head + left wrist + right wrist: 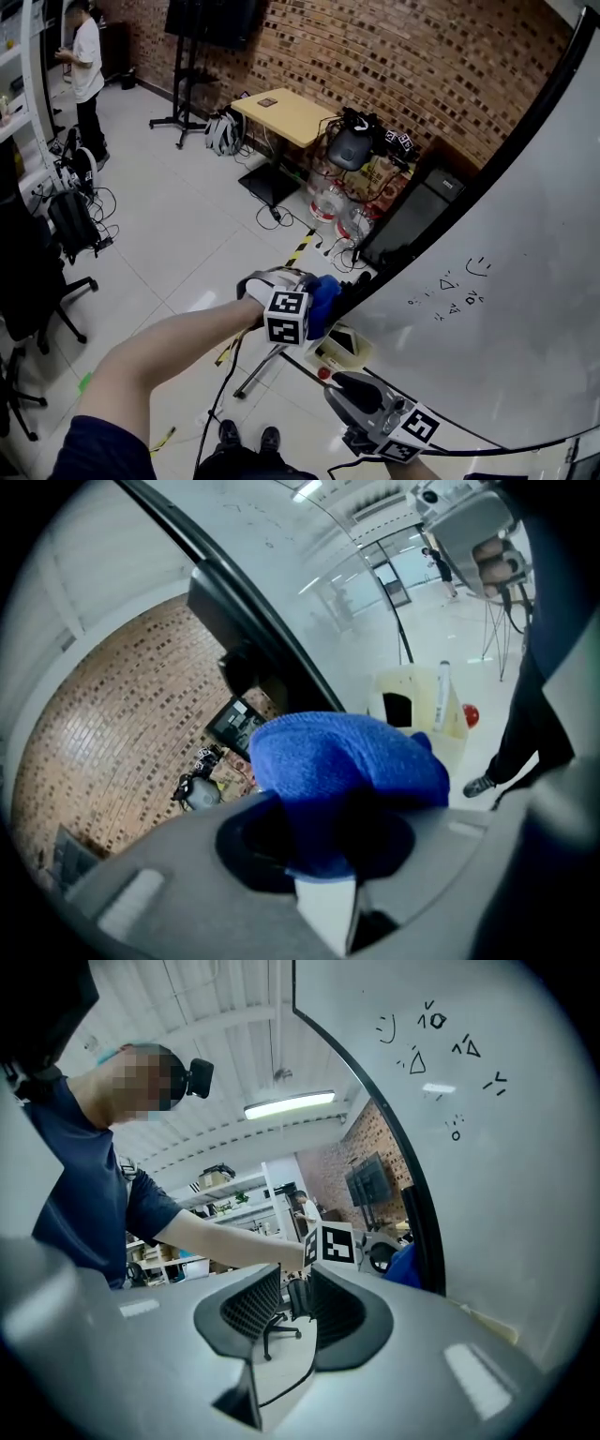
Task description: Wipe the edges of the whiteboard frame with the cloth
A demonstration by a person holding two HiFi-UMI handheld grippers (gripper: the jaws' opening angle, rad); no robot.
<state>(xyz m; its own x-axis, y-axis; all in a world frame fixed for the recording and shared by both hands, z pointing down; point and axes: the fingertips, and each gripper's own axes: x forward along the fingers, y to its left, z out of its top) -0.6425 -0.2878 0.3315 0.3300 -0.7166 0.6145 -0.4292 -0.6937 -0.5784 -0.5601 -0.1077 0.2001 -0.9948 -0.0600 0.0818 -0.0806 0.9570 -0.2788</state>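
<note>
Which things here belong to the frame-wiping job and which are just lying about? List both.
For the job:
- blue cloth, clamped in the left gripper
- whiteboard frame
- whiteboard

Lying about:
- yellow table
- water jugs
- backpack
- right gripper, open and empty

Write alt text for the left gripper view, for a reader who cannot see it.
The left gripper holds a bunched blue cloth in its closed jaws, close beside the whiteboard's black frame. A brick wall stands behind, at the left.
</note>
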